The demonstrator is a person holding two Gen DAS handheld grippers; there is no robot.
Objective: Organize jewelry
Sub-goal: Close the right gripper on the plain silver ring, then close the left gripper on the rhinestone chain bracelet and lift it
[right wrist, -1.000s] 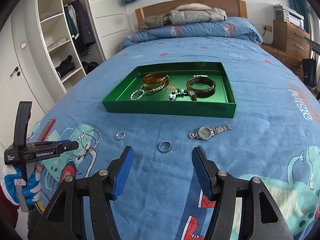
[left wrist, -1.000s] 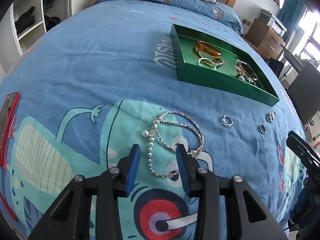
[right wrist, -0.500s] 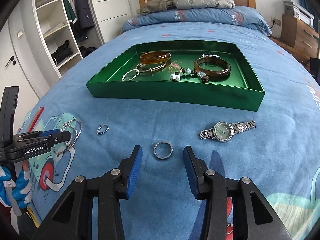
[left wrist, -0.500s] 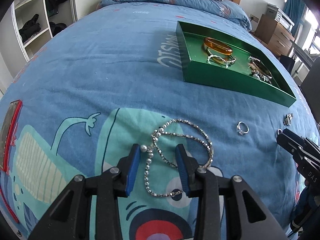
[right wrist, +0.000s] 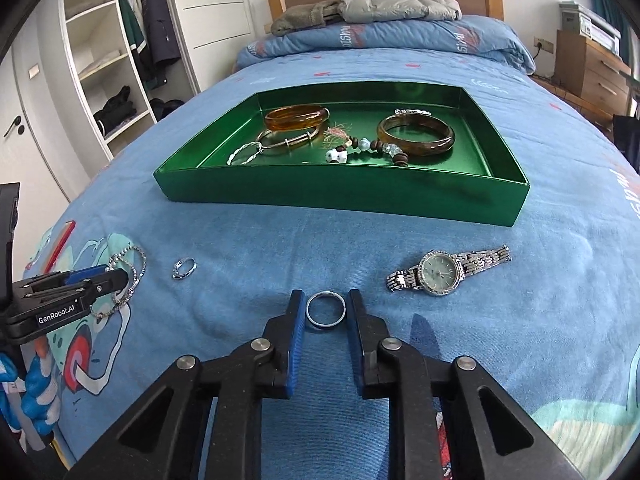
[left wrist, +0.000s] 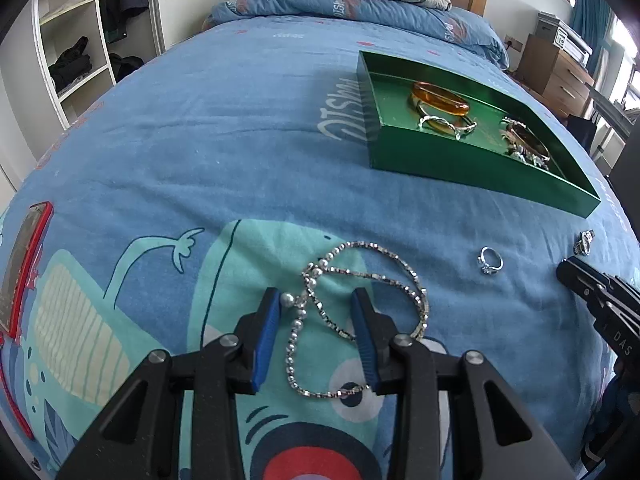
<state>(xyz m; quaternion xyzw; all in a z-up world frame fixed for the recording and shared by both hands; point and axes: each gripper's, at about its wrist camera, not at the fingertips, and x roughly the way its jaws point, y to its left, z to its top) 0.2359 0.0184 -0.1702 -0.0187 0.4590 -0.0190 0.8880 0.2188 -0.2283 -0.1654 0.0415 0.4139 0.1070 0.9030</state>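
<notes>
A silver bead necklace (left wrist: 360,280) lies coiled on the blue bedspread. My left gripper (left wrist: 317,300) stands open over its near loops, with strands between the blue pads and untouched by them. A plain silver ring (right wrist: 325,309) lies between the jaws of my right gripper (right wrist: 325,300), which are closing; slim gaps show on both sides of the ring. A stone-set ring (right wrist: 184,268) and a silver watch (right wrist: 440,272) lie loose on the bed. The green tray (right wrist: 340,196) beyond holds bangles and a bead bracelet.
A red-cased phone (left wrist: 24,264) lies near the bed's left edge. Jackets and a pillow (right wrist: 380,36) sit at the headboard. Open wardrobe shelves (right wrist: 108,72) stand to the left and a wooden dresser (right wrist: 592,72) to the right.
My right gripper came down over the plain ring and its jaws narrowed around it. My left gripper tilted forward so its fingers now straddle the necklace.
</notes>
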